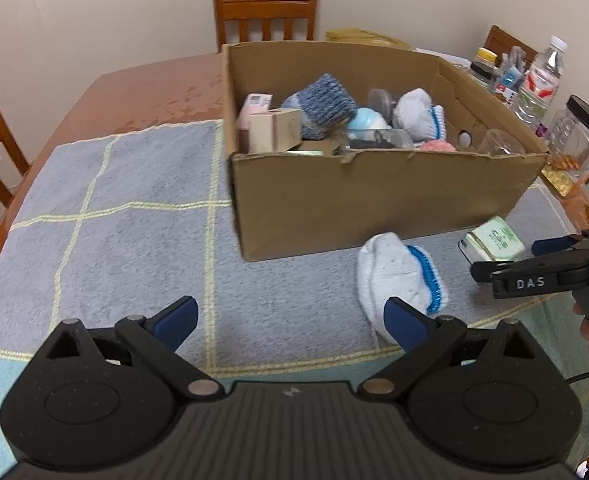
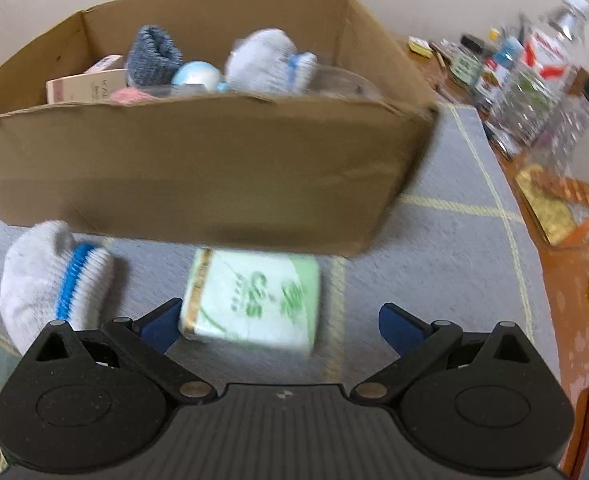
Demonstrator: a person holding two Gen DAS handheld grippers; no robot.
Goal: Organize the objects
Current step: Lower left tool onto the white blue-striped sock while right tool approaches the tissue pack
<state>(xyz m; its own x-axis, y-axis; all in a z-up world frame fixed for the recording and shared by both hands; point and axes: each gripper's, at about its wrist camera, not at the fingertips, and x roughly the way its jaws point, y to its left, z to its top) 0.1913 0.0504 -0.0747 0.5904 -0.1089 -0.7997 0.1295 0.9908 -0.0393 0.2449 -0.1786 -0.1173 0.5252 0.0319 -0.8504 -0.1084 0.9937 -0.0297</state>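
L gripper (image 1: 292, 322) is hanging over the checked grey cloth (image 1: 126, 208) w/ jaws apart, nothing between. White sock w/ blue stripe (image 1: 398, 276) is lying just beside the cardboard box (image 1: 374, 196) front. Green tissue pack (image 2: 254, 300), print blurred, reading approx "C&S", is sitting betw. the spread fingers of the R gripper (image 2: 280, 322), marked "DAS"; contact unclear.

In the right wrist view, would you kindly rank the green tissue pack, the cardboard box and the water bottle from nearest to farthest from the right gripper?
1. Green tissue pack: just ahead, between the open right gripper fingers.
2. Cardboard box: behind the pack, centre.
3. Water bottle: far right, beyond the box.
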